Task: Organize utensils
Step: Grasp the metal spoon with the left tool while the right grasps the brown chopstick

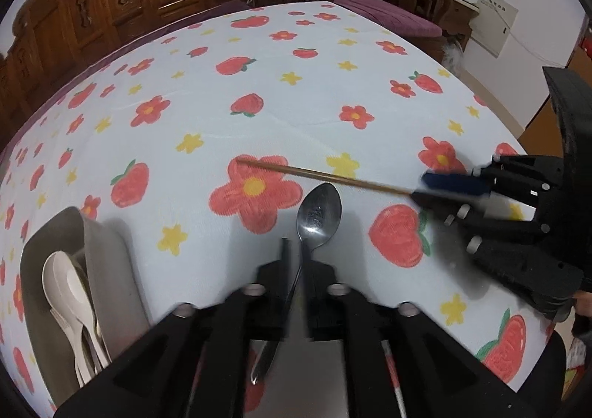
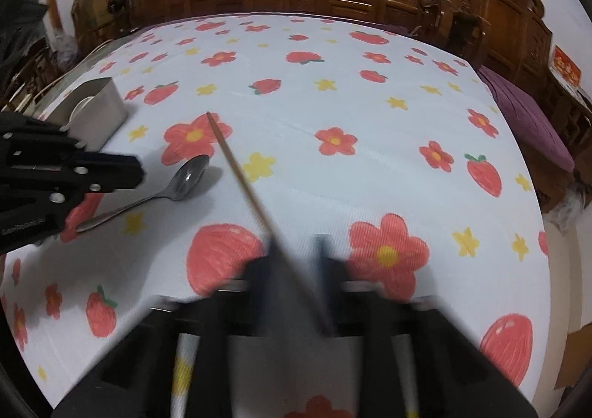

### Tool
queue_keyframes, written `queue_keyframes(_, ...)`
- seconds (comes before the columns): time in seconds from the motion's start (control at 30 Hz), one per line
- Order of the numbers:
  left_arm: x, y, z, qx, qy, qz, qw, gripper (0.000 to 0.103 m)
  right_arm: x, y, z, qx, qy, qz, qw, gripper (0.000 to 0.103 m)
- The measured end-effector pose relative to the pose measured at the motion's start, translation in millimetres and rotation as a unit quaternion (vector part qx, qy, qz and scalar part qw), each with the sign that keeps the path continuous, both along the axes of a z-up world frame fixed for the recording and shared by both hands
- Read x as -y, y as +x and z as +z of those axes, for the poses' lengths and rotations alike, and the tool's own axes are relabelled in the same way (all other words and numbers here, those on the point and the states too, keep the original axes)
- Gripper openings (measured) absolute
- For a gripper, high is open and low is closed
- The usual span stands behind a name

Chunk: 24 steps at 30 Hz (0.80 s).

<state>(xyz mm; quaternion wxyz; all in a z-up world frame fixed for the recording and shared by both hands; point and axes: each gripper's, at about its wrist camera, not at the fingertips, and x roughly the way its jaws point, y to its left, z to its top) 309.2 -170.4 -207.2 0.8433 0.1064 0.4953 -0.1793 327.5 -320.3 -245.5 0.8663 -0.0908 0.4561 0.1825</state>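
Both grippers are hovering over the flower-and-strawberry tablecloth [image 1: 296, 114]. Down to the left of the left gripper [image 1: 294, 262], a grey rectangular bin [image 1: 111, 262] is holding several smooth cream plastic spoons [image 1: 70, 292], bowls uppermost. That gripper's black fingers are standing narrowly apart around the thin handle of a shiny metal spoon [image 1: 319, 214], whose oval bowl is lying just ahead of the fingertips; whether they are pinching it cannot be told, and in the right wrist view the spoon [image 2: 185, 177] is resting on the cloth. To its right, the right gripper [image 2: 296, 255] is clamping a slender brown wooden chopstick [image 2: 236, 166], which is pointing forward and left past the spoon's bowl.
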Motion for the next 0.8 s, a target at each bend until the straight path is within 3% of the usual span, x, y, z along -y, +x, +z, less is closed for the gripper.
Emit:
queue_keyframes(0.07, 2, 2, 0, 0.005, -0.003, -0.005, 1.0000, 0.035, 1, -2, 1, -0.005, -0.005, 0.007, 1.000, 0.008)
queue_keyframes(0.2, 10, 8, -3, 0.006, -0.007, -0.014, 0.9999, 0.045, 13, -9, 2, -0.007, -0.009, -0.011, 1.000, 0.006)
queue_keyframes(0.47, 26, 23, -20, -0.004, 0.007, -0.026, 0.9996, 0.044, 32, -29, 2, -0.006, 0.012, -0.029, 0.999, 0.006)
queue_keyframes(0.53, 26, 25, -21, 0.001, 0.007, -0.026, 0.9996, 0.039, 33, -32, 4, -0.006, 0.019, -0.028, 0.999, 0.006)
queue_keyframes(0.6, 27, 25, -21, 0.001, 0.002, -0.028, 0.9996, 0.027, 33, -37, 7, -0.004, 0.025, -0.027, 0.999, 0.006)
queue_keyframes(0.8, 22, 13, -11, 0.009, -0.004, -0.025, 0.9996, 0.026, 30, -49, 21, 0.008, 0.032, -0.026, 0.999, 0.006)
